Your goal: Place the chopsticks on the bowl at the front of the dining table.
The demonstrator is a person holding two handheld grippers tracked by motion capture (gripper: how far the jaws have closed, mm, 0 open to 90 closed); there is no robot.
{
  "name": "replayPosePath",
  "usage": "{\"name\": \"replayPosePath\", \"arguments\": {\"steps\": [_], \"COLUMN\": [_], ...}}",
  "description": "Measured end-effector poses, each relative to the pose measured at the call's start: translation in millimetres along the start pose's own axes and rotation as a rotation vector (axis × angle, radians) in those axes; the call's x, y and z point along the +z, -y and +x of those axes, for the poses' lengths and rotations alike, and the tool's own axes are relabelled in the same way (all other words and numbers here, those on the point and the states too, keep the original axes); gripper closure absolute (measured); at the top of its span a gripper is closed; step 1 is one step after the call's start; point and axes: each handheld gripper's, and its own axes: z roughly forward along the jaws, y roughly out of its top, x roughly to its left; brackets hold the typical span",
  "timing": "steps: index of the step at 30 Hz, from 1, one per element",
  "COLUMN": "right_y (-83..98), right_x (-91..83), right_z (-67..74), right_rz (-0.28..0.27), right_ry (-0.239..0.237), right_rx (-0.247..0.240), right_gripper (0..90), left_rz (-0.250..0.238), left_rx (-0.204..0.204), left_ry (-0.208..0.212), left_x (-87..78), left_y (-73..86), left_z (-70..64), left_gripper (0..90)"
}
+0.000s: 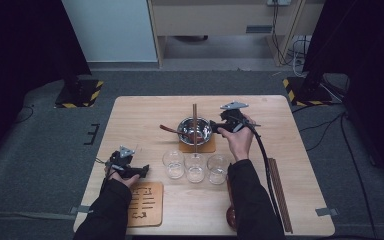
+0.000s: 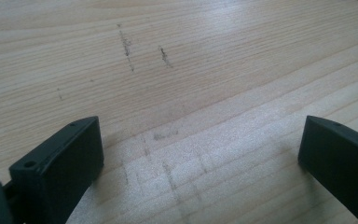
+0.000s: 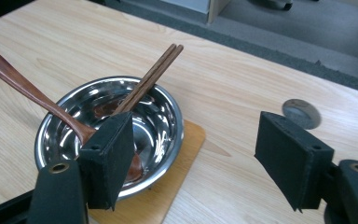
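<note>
- Where the right claw hovers, just beside the right rim of the steel bowl, its jaws stand wide apart with nothing between them.
- Steel bowl sits on a small wooden coaster, near the middle of the bench.
- Pair of brown chopsticks lies across the bowl, one end resting inside it, the other reaching over the far rim in the high view.
- Wooden spoon leans in the bowl; handle sticks out past the left rim.
- Right gripper view: bowl sits behind the left jaw, chopsticks and spoon both rising out of it; coaster peeks from beneath. Right jaw hangs over bare bench.
- Three clear glasses stand in a row just in front of the coaster: left glass, middle glass, right glass, close together.
- Left claw rests low at the left of the bench, well apart from the bowl; held in the person's left hand.
- Left gripper view: both jaws spread wide over bare wood grain, nothing between them.
- Slotted wooden board lies just beside the left hand, near the front edge.
- Second pair of long dark sticks lies along the right side of the bench, beside the right sleeve.
</note>
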Motion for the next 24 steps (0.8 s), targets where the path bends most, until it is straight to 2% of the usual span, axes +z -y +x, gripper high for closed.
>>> {"name": "replayPosePath", "arguments": {"steps": [3,5,7,12,24], "right_y": [0.3,3.7,5.5,17.2,42.3], "right_x": [-6.7,-17.1,-19.7,-31.5,-48.0], "right_z": [-2.8,-8.7,-10.8,-19.7,-25.7], "right_rz": [-0.008,-0.027,-0.026,-0.013,0.011], "right_ry": [0.006,0.000,0.003,0.010,-0.003], "right_rx": [-0.001,0.021,0.022,0.030,0.050], "right_gripper": [28.0,27.7,27.7,27.4,26.3], "left_rz": [0.000,0.000,0.000,0.000,-0.001], "left_rx": [0.000,0.000,0.000,0.000,0.001], "left_ry": [0.000,0.000,0.000,0.000,-0.001], "left_x": [0.0,0.0,0.0,0.0,0.0], "left_y": [0.0,0.0,0.0,0.0,0.0], "left_z": [0.0,0.0,0.0,-0.1,-0.2], "left_gripper": [0.0,0.0,0.0,0.0,0.0]}}
